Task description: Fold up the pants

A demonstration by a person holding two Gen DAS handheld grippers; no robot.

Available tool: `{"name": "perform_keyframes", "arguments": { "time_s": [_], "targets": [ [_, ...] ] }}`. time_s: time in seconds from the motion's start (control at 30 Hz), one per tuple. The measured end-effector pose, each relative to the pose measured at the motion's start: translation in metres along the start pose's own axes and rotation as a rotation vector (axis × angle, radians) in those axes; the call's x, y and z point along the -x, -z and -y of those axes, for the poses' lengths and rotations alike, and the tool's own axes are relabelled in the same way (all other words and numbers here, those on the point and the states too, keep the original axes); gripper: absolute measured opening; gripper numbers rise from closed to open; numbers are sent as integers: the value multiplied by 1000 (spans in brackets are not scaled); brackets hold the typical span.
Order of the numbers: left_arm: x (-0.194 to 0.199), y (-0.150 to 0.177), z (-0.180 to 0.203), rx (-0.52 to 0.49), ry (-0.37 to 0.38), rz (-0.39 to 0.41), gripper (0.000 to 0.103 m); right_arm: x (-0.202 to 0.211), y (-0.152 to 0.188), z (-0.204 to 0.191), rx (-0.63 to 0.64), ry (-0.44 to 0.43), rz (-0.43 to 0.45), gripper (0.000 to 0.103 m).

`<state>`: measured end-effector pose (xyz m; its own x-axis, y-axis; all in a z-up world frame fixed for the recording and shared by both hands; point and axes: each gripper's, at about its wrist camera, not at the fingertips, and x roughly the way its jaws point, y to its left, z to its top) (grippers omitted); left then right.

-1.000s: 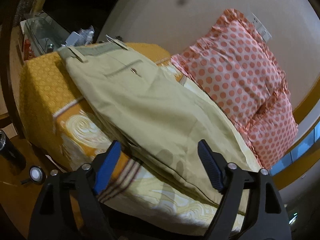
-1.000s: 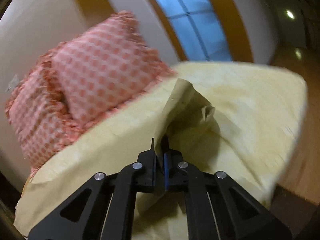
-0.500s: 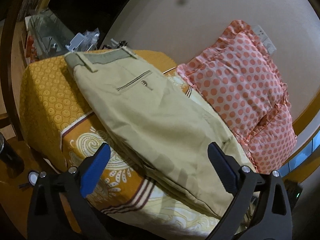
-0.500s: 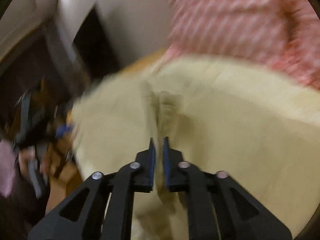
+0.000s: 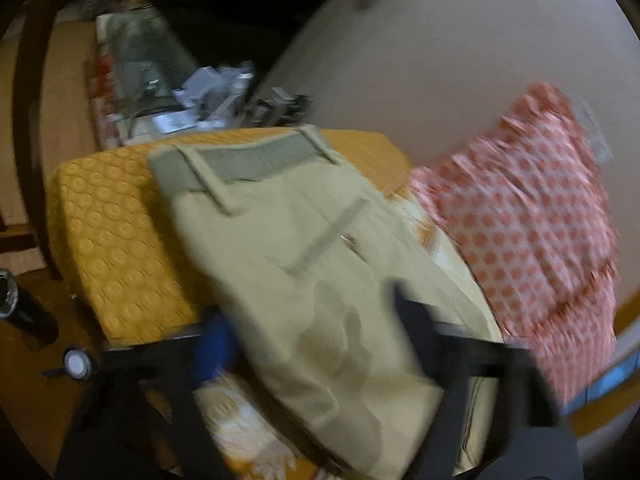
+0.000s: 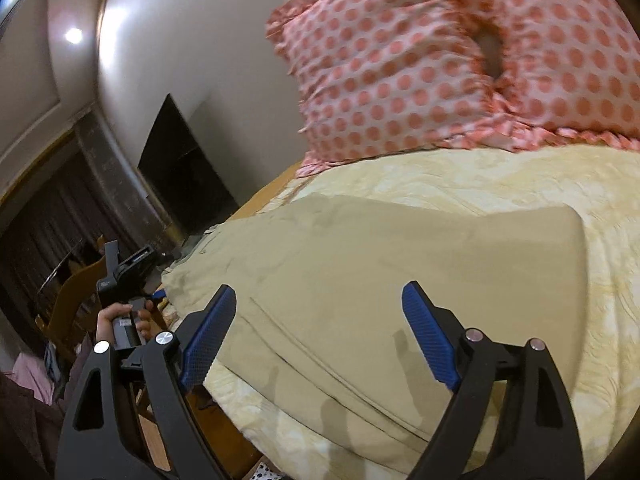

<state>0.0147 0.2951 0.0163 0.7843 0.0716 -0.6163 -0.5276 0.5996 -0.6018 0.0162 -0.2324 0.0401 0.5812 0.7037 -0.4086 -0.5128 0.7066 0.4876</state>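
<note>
Beige pants (image 5: 304, 264) lie folded on the bed, waistband (image 5: 256, 156) at the far end in the left wrist view. In the right wrist view the pants (image 6: 400, 264) lie flat with a folded edge at the right. My left gripper (image 5: 312, 332) is open, blurred, low over the pants' near part. My right gripper (image 6: 320, 336) is open and empty just above the pants' near edge. The left gripper also shows in the right wrist view (image 6: 124, 276), held in a hand at the left.
Two pink polka-dot pillows (image 6: 460, 60) lean on the wall behind the pants. The bed has a yellow patterned sheet (image 5: 112, 232) and cream cover (image 6: 520, 176). A cluttered table (image 5: 172, 92) stands beyond the bed's far end. A dark bottle (image 5: 16, 304) stands on the floor.
My right gripper has let go of the pant leg and opened; the leg now lies folded flat over the pants. My left gripper has moved in over the pants.
</note>
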Motion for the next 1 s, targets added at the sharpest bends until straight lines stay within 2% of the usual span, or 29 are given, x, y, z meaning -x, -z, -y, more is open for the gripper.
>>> {"name": "perform_keyframes", "arguments": {
  "time_s": [0.07, 0.13, 0.17, 0.3, 0.37, 0.4, 0.47, 0.5, 0.6, 0.67, 0.73, 0.8, 0.83, 0.9, 0.97, 1.0],
  "targets": [
    [-7, -9, 4, -14, -53, -12, 16, 8, 4, 11, -27, 9, 7, 87],
    [-1, -9, 32, -140, -97, 32, 13, 15, 6, 23, -58, 26, 27, 87],
    [8, -5, 58, -250, -96, 78, 11, 21, 5, 30, -78, 36, 44, 87],
    [41, 28, 163, -583, 66, 147, 9, 46, 0, 60, -173, 69, 118, 87],
    [58, 72, 220, -787, 198, 152, 10, 60, -1, 74, -232, 64, 154, 88],
    [66, 103, 247, -898, 295, 134, 10, 65, -1, 79, -253, 59, 166, 90],
    [76, 153, 272, -1040, 432, 79, 10, 78, 1, 89, -303, 51, 202, 91],
    [78, 190, 283, -1134, 504, 22, 10, 81, 2, 95, -327, 47, 215, 92],
    [66, 269, 285, -1319, 588, -157, 11, 92, 8, 114, -422, 19, 239, 93],
    [52, 304, 275, -1405, 565, -263, 12, 92, 10, 126, -491, -5, 224, 93],
    [47, 320, 260, -1443, 556, -344, 17, 86, 10, 135, -532, -32, 201, 93],
    [58, 314, 251, -1440, 580, -341, 25, 78, 8, 140, -550, -42, 161, 93],
    [66, 298, 247, -1398, 617, -344, 31, 71, 6, 141, -545, -41, 130, 93],
    [73, 265, 240, -1280, 663, -320, 62, 59, 0, 136, -502, -5, 78, 91],
    [67, 217, 233, -1124, 630, -273, 69, 42, -7, 132, -457, 38, 10, 85],
    [50, 188, 225, -1026, 571, -273, 68, 32, -12, 131, -431, 66, -26, 79]
  ]
}}
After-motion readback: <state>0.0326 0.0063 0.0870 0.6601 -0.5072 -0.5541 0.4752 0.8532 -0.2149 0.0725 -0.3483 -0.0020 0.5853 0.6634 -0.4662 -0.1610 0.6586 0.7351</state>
